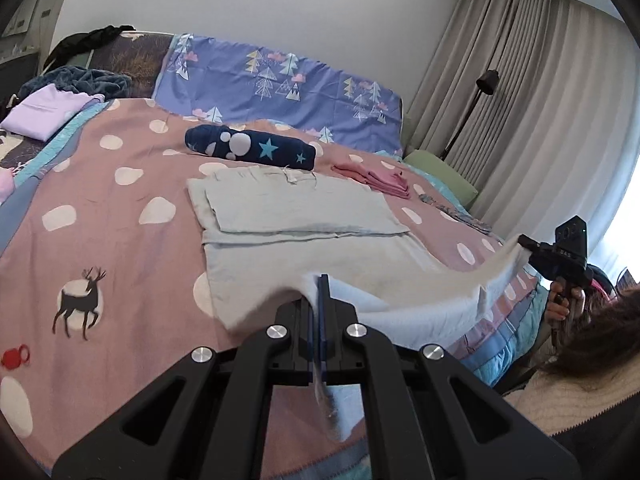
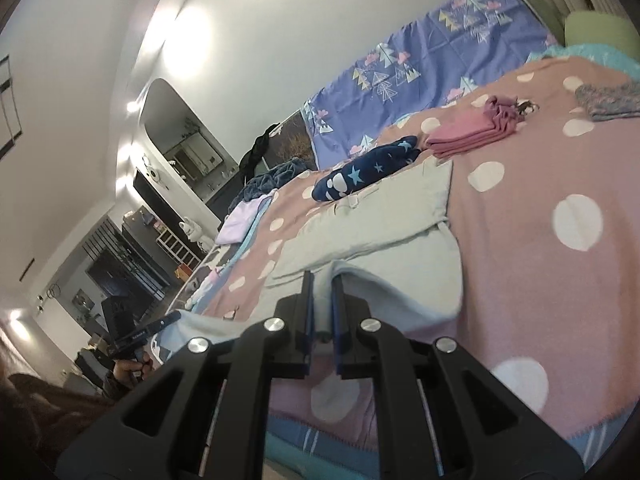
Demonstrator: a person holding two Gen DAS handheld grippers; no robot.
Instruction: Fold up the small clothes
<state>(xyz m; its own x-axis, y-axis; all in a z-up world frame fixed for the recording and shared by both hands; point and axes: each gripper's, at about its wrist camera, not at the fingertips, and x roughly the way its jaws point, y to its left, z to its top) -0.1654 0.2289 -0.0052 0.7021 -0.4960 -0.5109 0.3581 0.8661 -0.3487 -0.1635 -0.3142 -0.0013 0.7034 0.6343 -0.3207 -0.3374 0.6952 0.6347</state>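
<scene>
Left wrist view: the left gripper is pinched tight on the near hem of the pale blue garment, which lies on the pink dotted blanket with its long axis running away toward the navy star roll, far end already folded. Right wrist view: the right gripper clamps the same lifted hem, fabric bunched between its fingers.

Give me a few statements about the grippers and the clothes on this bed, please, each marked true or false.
1. The left gripper is shut on the pale blue garment. True.
2. The right gripper hangs free of the garment. False: it pinches the near edge.
3. The pink folded clothes lie on the garment. False: they lie beside it, apart.
4. A navy star-print roll lies beyond the garment. True.
</scene>
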